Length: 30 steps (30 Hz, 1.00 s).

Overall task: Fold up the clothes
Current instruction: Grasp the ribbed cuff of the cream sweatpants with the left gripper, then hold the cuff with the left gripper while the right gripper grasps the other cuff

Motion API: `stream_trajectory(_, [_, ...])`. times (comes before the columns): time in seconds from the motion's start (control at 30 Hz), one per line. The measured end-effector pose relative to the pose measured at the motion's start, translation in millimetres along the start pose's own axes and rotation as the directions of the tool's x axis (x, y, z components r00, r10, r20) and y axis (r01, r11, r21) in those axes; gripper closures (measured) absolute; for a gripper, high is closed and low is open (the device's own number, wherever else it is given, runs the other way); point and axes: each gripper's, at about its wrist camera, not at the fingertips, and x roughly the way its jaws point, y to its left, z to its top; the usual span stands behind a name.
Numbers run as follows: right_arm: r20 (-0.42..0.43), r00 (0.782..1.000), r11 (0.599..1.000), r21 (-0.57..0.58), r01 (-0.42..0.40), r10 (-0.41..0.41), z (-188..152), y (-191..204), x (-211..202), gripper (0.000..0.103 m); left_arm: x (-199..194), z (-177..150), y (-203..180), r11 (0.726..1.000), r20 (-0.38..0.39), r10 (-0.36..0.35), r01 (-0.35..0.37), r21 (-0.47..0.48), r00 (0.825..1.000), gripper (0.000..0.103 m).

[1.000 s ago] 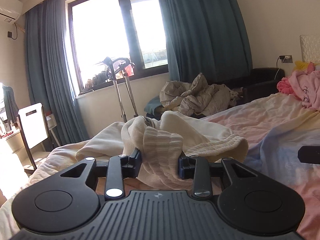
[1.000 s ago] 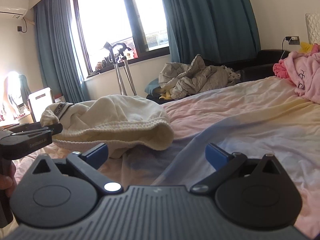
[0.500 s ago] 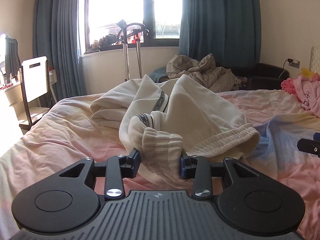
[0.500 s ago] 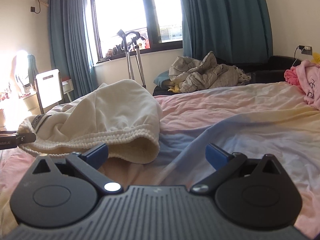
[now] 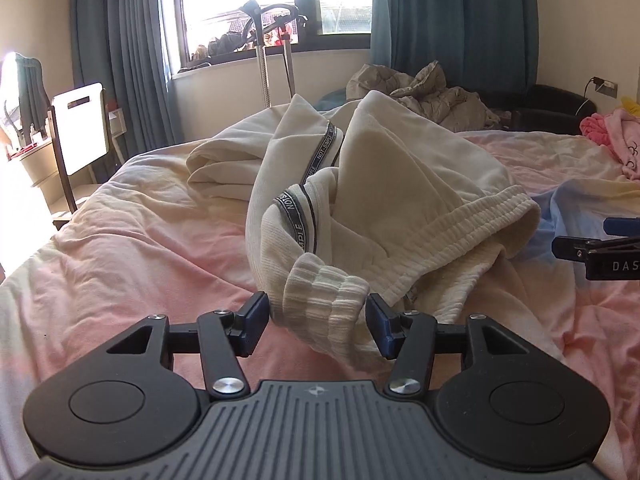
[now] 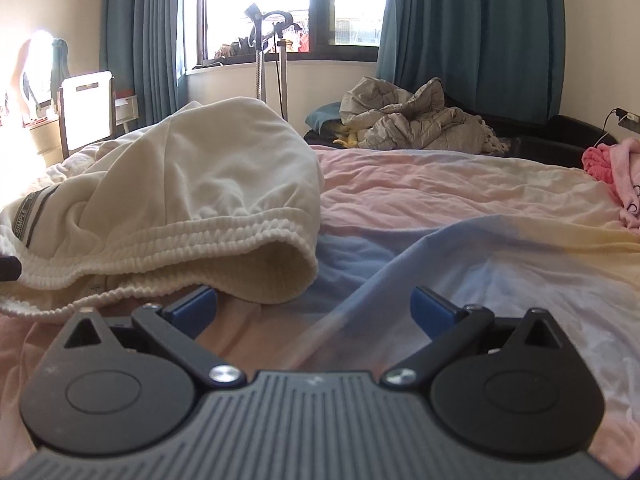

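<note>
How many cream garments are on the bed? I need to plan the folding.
1 that I can tell: the cream garment lies bunched on the bed, its ribbed cuff between the left gripper fingers. Its folds may hide more. The right gripper is open, empty.

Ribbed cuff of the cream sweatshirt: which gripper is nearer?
Left. The left gripper has the ribbed cuff between its fingers. The right gripper is open, off to the side by the sweatshirt's hem, holding nothing.

Ribbed cream knit cuff (image 5: pixel 324 292), matt black plastic left tongs (image 5: pixel 316 326), crumpled cotton sheet (image 5: pixel 140 240)
</note>
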Motion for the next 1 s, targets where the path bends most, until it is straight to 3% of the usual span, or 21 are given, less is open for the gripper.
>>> stream_trajectory(0.13, [-0.021, 1.0, 1.0, -0.024, -0.003, 0.002, 4.1, -0.9, 26.8, 0.005, 0.6, -0.4, 2.4, 1.0, -0.003, 0.016, -0.016, -0.027, 1.0, 0.045])
stream_trajectory(0.27, [-0.044, 0.999, 0.997, -0.078, 0.02, -0.024, 6.5, 5.4, 56.1, 0.039, 1.0, -2.1, -1.9, 0.999, 0.016, 0.034, -0.034, 0.007, 0.999, 0.045])
stream_trajectory(0.43, [-0.026, 1.0, 0.999, -0.052, 0.009, -0.011, 11.4, 0.6, 78.2, 0.057, 6.9, -1.6, 0.2, 1.0, 0.037, 0.028, -0.028, -0.007, 0.999, 0.042])
stream_trajectory(0.47, [-0.029, 1.0, 1.0, -0.03, 0.001, -0.002, 12.5, -2.7, 80.0, 0.074, 7.5, -1.2, 2.0, 1.0, 0.039, 0.027, -0.026, -0.014, 0.999, 0.039])
stream_trajectory(0.57, [-0.022, 1.0, 0.999, 0.026, -0.021, 0.021, 17.6, -9.5, 79.6, 0.091, 6.8, 0.4, 5.6, 0.999, 0.044, 0.011, -0.01, -0.03, 0.999, 0.036])
stream_trajectory(0.67, [0.045, 0.999, 0.999, 0.041, -0.012, 0.01, 30.4, -8.6, 61.2, 0.095, 1.6, 1.1, 6.7, 0.999, 0.058, -0.018, 0.02, -0.037, 0.998, 0.036])
stream_trajectory(0.77, [0.146, 0.989, 0.997, 0.075, -0.012, 0.001, 49.5, -10.6, 29.2, 0.097, -14.1, 2.9, 7.4, 0.994, 0.123, -0.092, 0.098, -0.043, 0.988, 0.036])
stream_trajectory(1.0, [0.292, 0.956, 0.995, 0.096, -0.041, 0.011, 78.5, -8.2, -60.8, 0.097, -50.0, 5.8, 3.6, 0.965, 0.266, -0.249, 0.26, -0.006, 0.931, 0.031])
